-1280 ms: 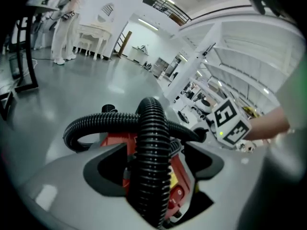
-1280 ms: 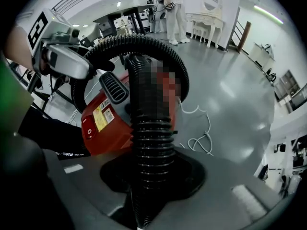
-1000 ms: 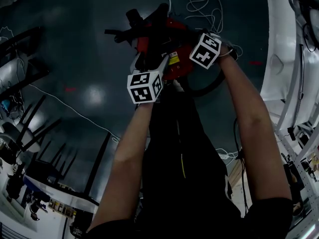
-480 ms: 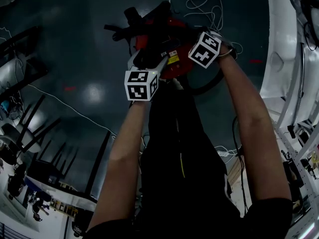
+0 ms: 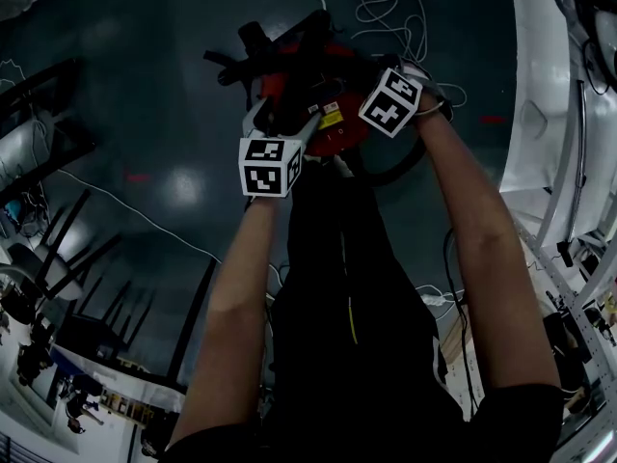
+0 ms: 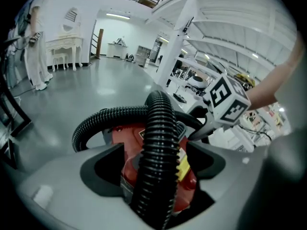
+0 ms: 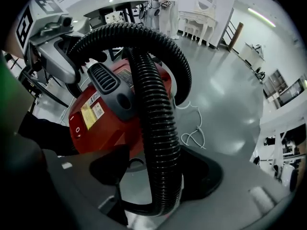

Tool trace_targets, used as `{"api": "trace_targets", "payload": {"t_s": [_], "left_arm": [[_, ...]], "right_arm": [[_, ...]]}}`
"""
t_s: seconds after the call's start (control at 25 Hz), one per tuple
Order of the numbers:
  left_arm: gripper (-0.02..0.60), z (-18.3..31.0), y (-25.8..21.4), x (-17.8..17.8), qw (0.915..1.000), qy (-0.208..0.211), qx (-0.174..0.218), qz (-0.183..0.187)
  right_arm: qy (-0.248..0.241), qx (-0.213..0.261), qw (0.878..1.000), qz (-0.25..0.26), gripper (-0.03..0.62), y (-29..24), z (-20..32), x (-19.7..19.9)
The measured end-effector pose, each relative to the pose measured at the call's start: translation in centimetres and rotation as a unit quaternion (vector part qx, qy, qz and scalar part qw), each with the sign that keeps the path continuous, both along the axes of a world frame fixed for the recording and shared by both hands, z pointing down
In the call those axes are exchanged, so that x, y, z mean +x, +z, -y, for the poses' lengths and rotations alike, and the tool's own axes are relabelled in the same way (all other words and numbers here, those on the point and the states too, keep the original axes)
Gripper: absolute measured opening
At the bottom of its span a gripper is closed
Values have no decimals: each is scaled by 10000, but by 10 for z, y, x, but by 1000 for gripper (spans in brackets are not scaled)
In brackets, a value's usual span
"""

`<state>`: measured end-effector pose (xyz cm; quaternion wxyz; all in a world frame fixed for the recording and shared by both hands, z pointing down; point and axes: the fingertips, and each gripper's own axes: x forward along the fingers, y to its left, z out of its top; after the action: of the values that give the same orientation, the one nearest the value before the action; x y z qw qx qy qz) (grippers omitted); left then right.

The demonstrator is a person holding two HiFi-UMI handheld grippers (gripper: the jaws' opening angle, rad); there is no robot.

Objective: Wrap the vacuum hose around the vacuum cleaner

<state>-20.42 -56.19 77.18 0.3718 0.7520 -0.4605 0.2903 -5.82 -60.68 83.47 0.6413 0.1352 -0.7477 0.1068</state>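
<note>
The red vacuum cleaner (image 5: 333, 114) stands on the dark floor (image 5: 145, 85) just in front of the person, with a loose white cable (image 5: 386, 13) lying on the floor beyond it. The black ribbed vacuum hose (image 6: 158, 128) arches in a loop over the top of the machine. The left gripper (image 6: 153, 150) has its jaws apart; the hose runs between them with a gap on each side, so they do not clamp it. The right gripper (image 7: 156, 157) points down at the machine's other side. Its jaws have just been opening and now stand wide, the hose hanging loose between them.
</note>
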Motion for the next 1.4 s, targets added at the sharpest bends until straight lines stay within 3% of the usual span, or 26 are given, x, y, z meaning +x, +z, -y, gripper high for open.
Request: {"api": "trace_targets", "payload": {"t_s": [0.48, 1.0, 1.2, 1.4], "left_arm": [[399, -2, -11, 4, 9994, 246, 177, 194], [400, -15, -14, 15, 9988, 315, 94, 360], [400, -20, -15, 21, 9983, 389, 49, 423], [377, -23, -15, 26, 9973, 441, 114, 572]], "right_arm": [[98, 284, 9994, 161, 339, -20, 1, 2], [290, 522, 9970, 502, 324, -41, -16, 3], [374, 508, 9956, 690, 294, -51, -28, -2], [463, 677, 9918, 978, 205, -63, -41, -8]]}}
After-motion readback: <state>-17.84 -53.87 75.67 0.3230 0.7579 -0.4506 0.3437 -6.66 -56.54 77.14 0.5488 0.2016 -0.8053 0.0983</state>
